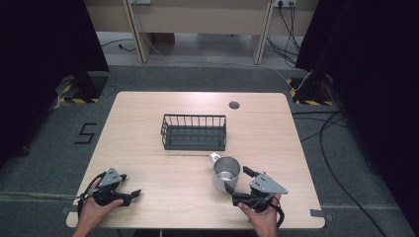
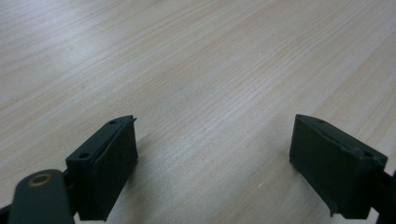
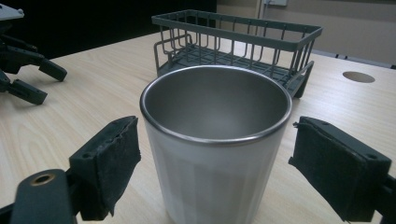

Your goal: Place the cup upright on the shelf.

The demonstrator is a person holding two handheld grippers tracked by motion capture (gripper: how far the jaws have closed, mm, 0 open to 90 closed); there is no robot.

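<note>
From the high view, a pale wooden desk (image 1: 148,128) carries a dark wire basket (image 1: 194,132) near its middle. A steel cup (image 1: 226,173) stands upright in front of the basket, toward the right and apart from it. The cup's handle points to the basket. The left claw (image 1: 129,184) lies near the desk's front left corner in the person's left hand (image 1: 94,210), well apart from the cup, with its jaws spread. The right claw (image 1: 237,179) sits at the front right in the right hand (image 1: 259,215). It points at the cup, one jaw at each side of the cup's near wall.

In the left gripper view, the left claw (image 2: 215,135) is spread wide over the bare wood grain of the desk (image 2: 187,56), with nothing between its jaws.

In the right gripper view, the right claw (image 3: 215,140) is spread too, and the cup (image 3: 210,177) stands between the two jaws. Each pad is just beside the cup's wall, with a narrow gap on the right side; no pad visibly presses on it. The basket (image 3: 233,42) stands behind the cup, and a round hole (image 3: 358,76) shows in the desk farther right. The left claw (image 3: 23,70) appears at the left edge, resting on the desk.
</note>
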